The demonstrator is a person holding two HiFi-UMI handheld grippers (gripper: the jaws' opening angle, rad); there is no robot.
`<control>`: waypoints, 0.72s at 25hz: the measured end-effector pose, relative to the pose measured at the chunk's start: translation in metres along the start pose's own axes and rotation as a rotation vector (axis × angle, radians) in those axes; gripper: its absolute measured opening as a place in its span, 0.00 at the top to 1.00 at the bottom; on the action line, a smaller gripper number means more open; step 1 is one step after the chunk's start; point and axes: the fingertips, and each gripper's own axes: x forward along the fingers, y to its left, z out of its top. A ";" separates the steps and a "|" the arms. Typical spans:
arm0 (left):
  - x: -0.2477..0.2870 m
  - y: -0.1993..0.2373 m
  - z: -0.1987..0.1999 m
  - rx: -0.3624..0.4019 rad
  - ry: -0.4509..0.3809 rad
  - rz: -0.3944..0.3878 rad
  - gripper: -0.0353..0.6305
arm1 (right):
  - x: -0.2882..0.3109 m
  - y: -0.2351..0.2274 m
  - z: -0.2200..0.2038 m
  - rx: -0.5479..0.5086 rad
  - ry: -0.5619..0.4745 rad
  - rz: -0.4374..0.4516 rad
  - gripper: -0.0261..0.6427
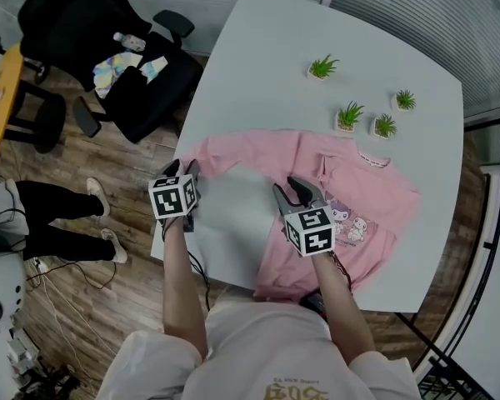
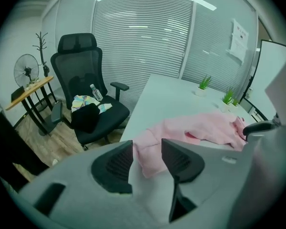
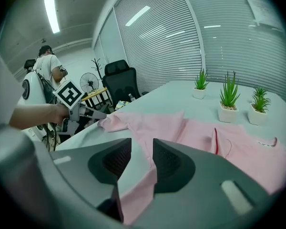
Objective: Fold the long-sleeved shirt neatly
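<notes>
- The white table [image 1: 317,40] is covered at its 6 o'clock half by the pink long-sleeved shirt [image 1: 362,194], which is spread flat.
- The shirt is judged light, soft and limp; sagging is expected unless hems and seams are pinched.
- Its sleeve [image 1: 233,150] is stretched toward 9 o'clock.
- The left gripper [image 1: 183,168] is held with jaws apart at the cuff, which looks the best hold.
- The right gripper [image 1: 287,187] is parted over the body's edge.

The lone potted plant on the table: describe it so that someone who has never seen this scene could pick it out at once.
Find the white table with the pink shirt spread across it. Beyond the shirt's collar stand four green plants in white pots. Three plants huddle together; the lone plant stands apart, toward the office chair.
</notes>
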 end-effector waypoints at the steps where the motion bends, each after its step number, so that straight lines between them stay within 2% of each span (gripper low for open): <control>1: 0.001 0.002 -0.002 -0.002 0.002 0.007 0.66 | 0.000 0.001 -0.001 -0.001 0.001 0.000 0.73; 4: 0.005 0.006 -0.007 -0.025 0.006 0.012 0.71 | -0.002 0.002 -0.005 0.002 0.006 -0.004 0.73; 7: 0.007 0.008 -0.010 -0.057 -0.002 0.017 0.85 | -0.006 -0.001 -0.009 0.012 0.011 -0.017 0.74; 12: 0.006 0.009 -0.006 -0.055 -0.021 0.021 0.90 | -0.014 -0.006 -0.007 0.022 0.003 -0.044 0.75; 18: -0.007 0.008 0.009 -0.064 -0.064 0.007 0.90 | -0.029 -0.012 0.000 0.047 -0.031 -0.066 0.75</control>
